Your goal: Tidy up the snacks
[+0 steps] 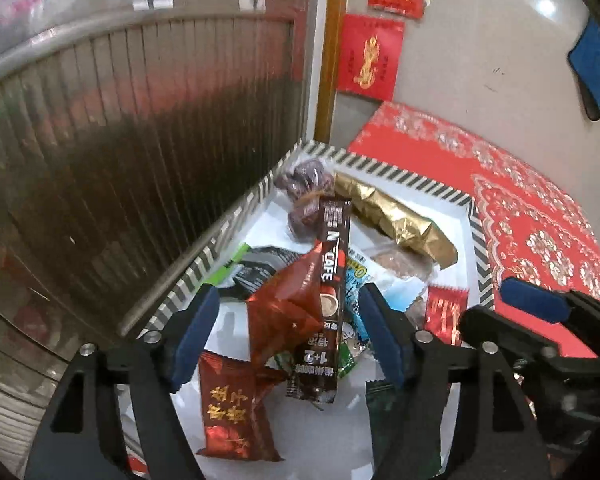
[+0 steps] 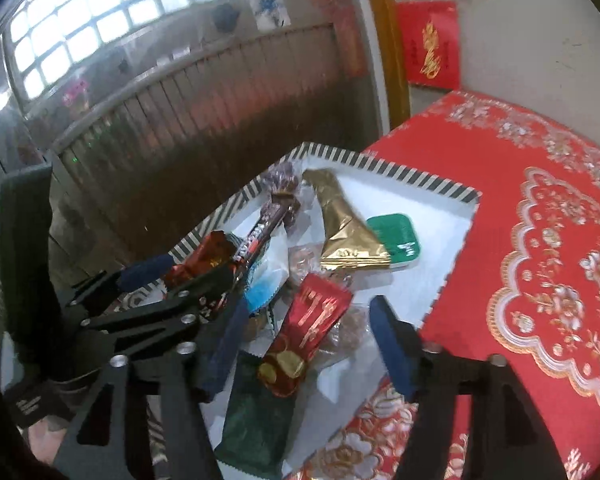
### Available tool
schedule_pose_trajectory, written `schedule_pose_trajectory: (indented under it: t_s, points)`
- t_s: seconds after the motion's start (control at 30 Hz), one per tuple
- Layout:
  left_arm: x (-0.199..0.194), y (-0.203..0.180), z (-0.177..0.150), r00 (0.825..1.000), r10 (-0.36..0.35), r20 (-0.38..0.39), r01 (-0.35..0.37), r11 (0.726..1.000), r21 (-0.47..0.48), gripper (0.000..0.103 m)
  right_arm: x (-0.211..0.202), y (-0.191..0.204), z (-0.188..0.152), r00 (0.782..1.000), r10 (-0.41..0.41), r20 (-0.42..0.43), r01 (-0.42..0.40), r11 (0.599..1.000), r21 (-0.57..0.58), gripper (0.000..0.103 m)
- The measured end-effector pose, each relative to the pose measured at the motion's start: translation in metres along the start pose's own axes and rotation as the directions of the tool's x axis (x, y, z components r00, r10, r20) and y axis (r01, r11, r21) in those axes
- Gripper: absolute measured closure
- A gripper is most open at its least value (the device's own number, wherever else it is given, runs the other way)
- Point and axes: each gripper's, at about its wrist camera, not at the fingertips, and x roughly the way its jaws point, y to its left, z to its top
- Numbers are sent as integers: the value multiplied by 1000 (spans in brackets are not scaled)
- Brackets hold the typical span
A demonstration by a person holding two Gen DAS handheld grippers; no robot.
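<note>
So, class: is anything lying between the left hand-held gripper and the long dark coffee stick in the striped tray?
Nothing visible blocks it. The coffee stick lies on top of the pile, over a red packet, and already sits between the open fingers of the left hand-held gripper, which do not press on it.

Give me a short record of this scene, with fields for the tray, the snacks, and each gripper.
tray: striped rim, on a red cloth
snacks: coffee stick, gold pack, red pack, green tub, others piled
left gripper: open, astride the coffee stick
right gripper: open, astride the red pack
</note>
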Motion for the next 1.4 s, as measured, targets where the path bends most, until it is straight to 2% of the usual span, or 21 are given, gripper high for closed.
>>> schedule_pose_trajectory:
  t_s: [0.07, 0.13, 0.23, 0.3, 0.37, 0.43, 0.57, 0.67, 0.8, 0.93, 1.03, 1.17, 1.3, 1.4]
  points:
    - [-10, -1, -1, 999, -11, 37, 11, 1000, 3, 29, -10, 0, -3, 999, -11, 34, 12, 1000, -8, 35]
    - [-18, -3, -3, 998, 1, 70, -2, 1000, 9, 22, -21, 1, -7, 996, -56, 72, 58, 998, -25, 28]
    - [-33, -9, -8, 989, 58, 139, -66, 997, 51, 21, -35, 2, -18, 979, -142, 147, 151, 987, -47, 19]
    - [-38, -17, -10, 977, 125, 173, -144, 984, 101, 18, -43, 2, -25, 959, -198, 203, 212, 976, -52, 17]
    - [-42, -19, -12, 975, 122, 185, -144, 983, 115, 18, -46, -1, -28, 947, -231, 223, 247, 968, -48, 16]
    - [-46, -16, -13, 981, 73, 177, -92, 990, 103, 18, -47, -4, -31, 947, -234, 219, 247, 969, -31, 16]
    - [-51, -16, -18, 976, 98, 195, -121, 987, 107, 18, -51, -7, -37, 939, -247, 241, 253, 967, 4, 15]
    - [-50, -13, -18, 984, 42, 171, -58, 995, 87, 18, -50, -7, -40, 939, -253, 231, 257, 966, 14, 15]
    - [-51, -13, -19, 979, 70, 190, -86, 993, 80, 18, -47, -2, -43, 935, -263, 238, 269, 963, 5, 15]
    - [-49, -9, -18, 981, 56, 185, -66, 996, 52, 18, -48, 3, -43, 926, -279, 253, 287, 958, 7, 15]
    - [-46, -6, -18, 980, 105, 171, -114, 993, 42, 18, -47, 1, -43, 933, -264, 244, 268, 963, 18, 15]
    - [-43, -9, -19, 978, 128, 162, -141, 988, 70, 18, -45, -1, -43, 939, -249, 239, 250, 968, 27, 15]
    - [-43, -12, -19, 986, 75, 150, -89, 992, 93, 18, -42, 0, -43, 942, -245, 230, 247, 969, 20, 15]
    - [-41, -14, -20, 987, 70, 143, -85, 991, 103, 18, -41, 0, -43, 944, -241, 226, 243, 970, 19, 15]
